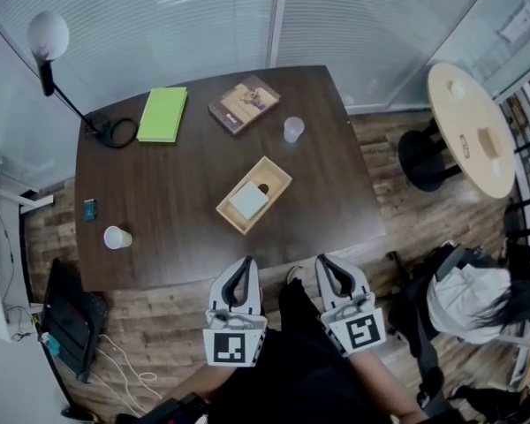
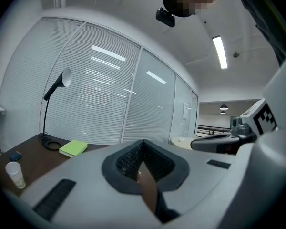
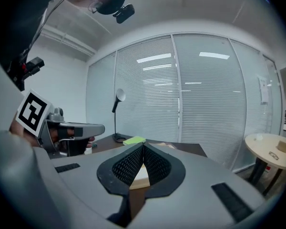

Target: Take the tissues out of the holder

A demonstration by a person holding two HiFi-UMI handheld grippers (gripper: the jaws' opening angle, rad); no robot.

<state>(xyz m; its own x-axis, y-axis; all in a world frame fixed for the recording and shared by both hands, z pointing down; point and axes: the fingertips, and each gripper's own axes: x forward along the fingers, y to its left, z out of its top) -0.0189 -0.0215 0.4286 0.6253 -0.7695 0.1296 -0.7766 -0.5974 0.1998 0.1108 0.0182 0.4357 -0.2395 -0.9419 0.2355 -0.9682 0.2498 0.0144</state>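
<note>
A light wooden tissue holder (image 1: 278, 182) lies open-topped at the middle of the dark table (image 1: 168, 193), with a white stack of tissues (image 1: 248, 201) inside it. Both grippers hover side by side off the table's near edge, short of the holder. My left gripper (image 1: 244, 264) is shut, tips touching, nothing held. My right gripper (image 1: 325, 262) is shut too, empty. In the right gripper view the jaws meet at a point (image 3: 143, 146), and the pale holder (image 3: 141, 179) peeks through beneath them. The left gripper view shows its tips closed (image 2: 143, 142).
On the table stand a green notebook (image 1: 163, 113), a brown book (image 1: 244, 103), a clear cup (image 1: 292, 129), a white cup (image 1: 117, 237), a small blue item (image 1: 90, 208) and a lamp base (image 1: 115, 132). A round side table (image 1: 470, 129) stands right; a seated person (image 1: 473, 300) is nearby.
</note>
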